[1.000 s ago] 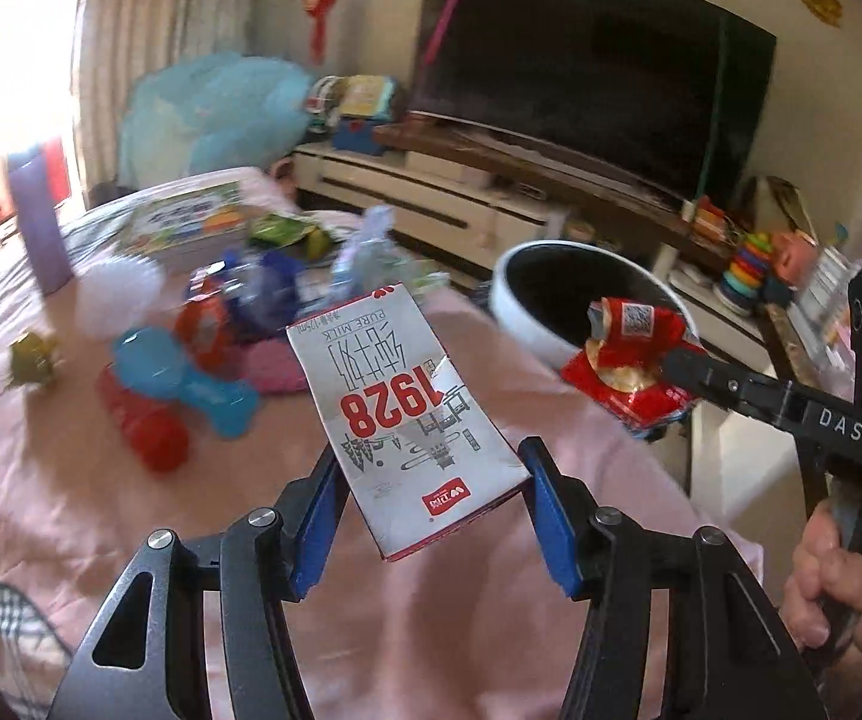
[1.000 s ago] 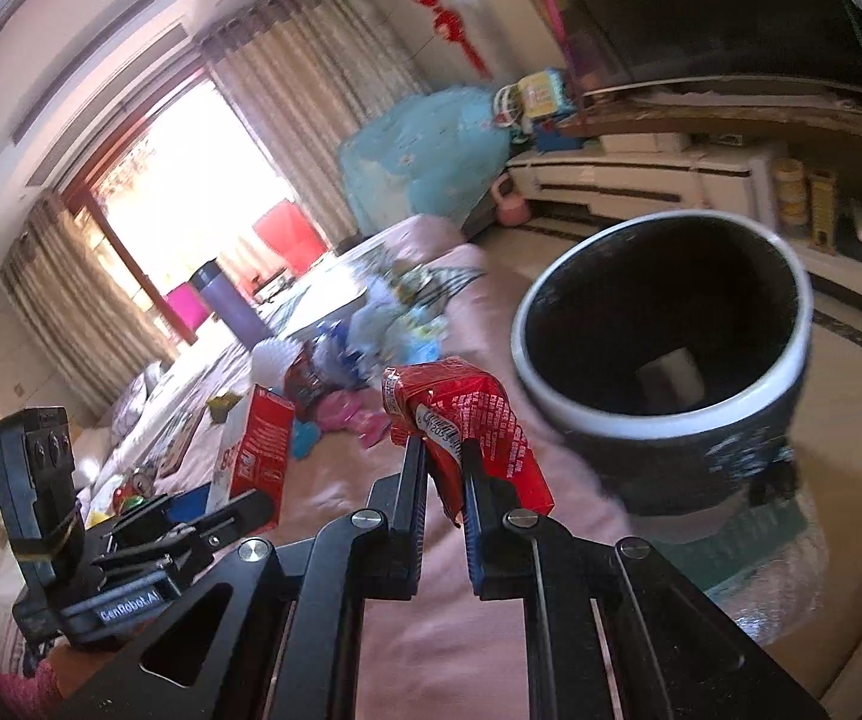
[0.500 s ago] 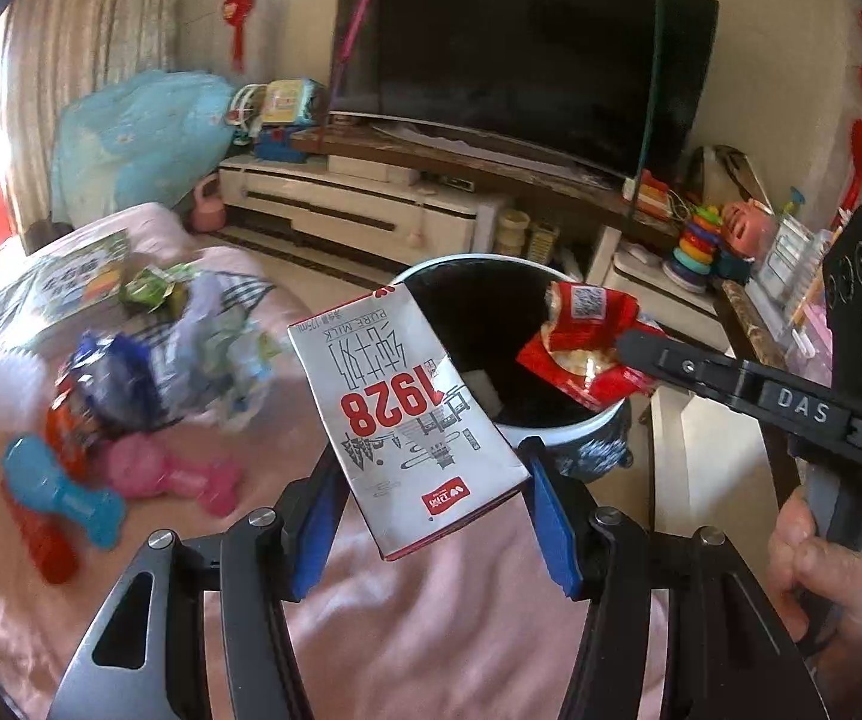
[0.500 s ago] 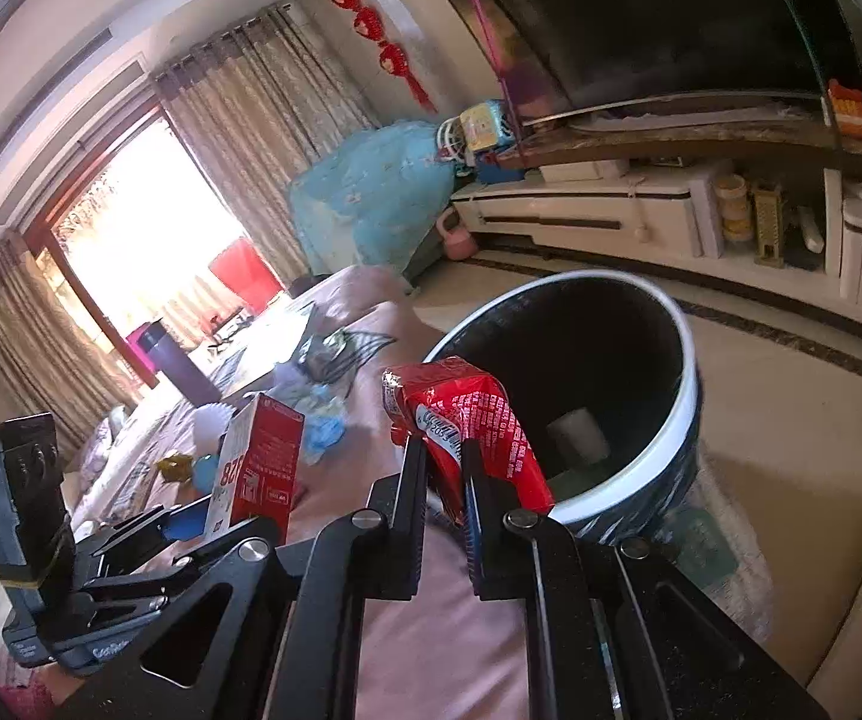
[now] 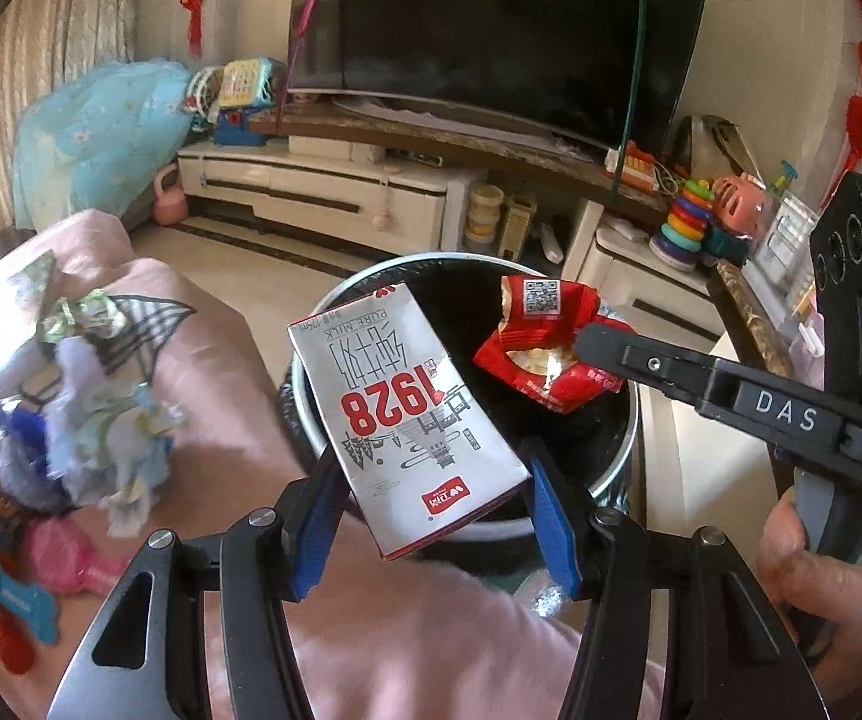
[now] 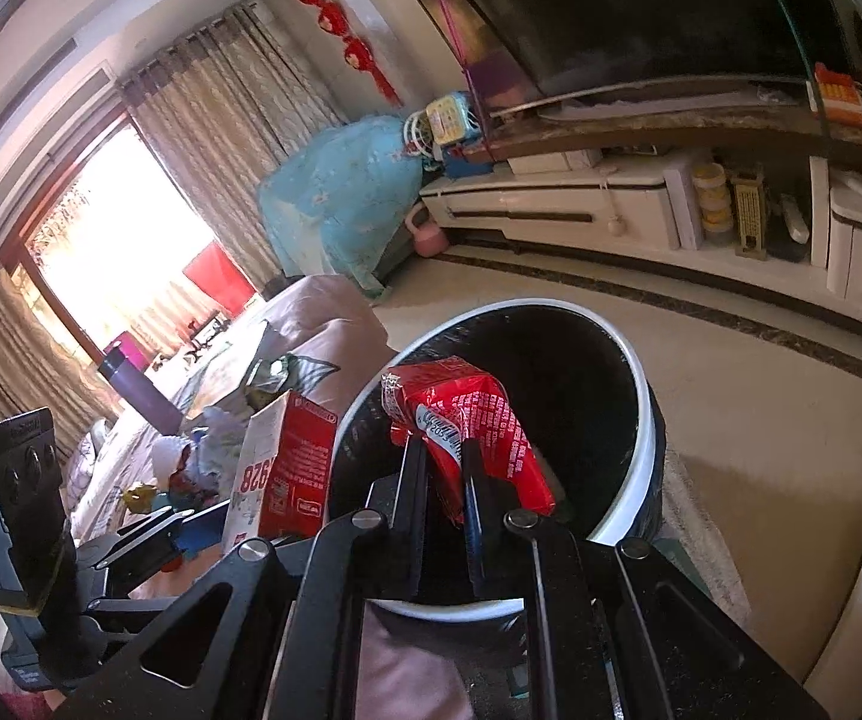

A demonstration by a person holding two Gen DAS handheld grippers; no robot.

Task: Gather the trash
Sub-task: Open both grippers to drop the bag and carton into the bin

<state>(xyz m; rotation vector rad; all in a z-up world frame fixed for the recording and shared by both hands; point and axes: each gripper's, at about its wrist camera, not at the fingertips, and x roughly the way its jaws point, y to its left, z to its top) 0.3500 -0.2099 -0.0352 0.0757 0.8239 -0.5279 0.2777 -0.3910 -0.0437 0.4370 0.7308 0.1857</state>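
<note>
My left gripper (image 5: 431,498) is shut on a white and red milk carton (image 5: 407,414) marked 1928, held over the near rim of a black trash bin with a white rim (image 5: 625,456). My right gripper (image 6: 442,468) is shut on a red snack wrapper (image 6: 472,420), held above the bin's opening (image 6: 640,396). The wrapper also shows in the left wrist view (image 5: 544,348), over the bin. The carton shows in the right wrist view (image 6: 281,468), left of the bin.
A pink-covered table (image 5: 209,360) holds crumpled wrappers (image 5: 113,438) and coloured toys (image 5: 65,558) at left. A TV cabinet (image 5: 335,192) and TV (image 5: 490,30) stand behind the bin. A purple bottle (image 6: 143,396) stands on the table's far side.
Both grippers have moved from over the table toward the bin. The carton and the wrapper now hang above it, still gripped.
</note>
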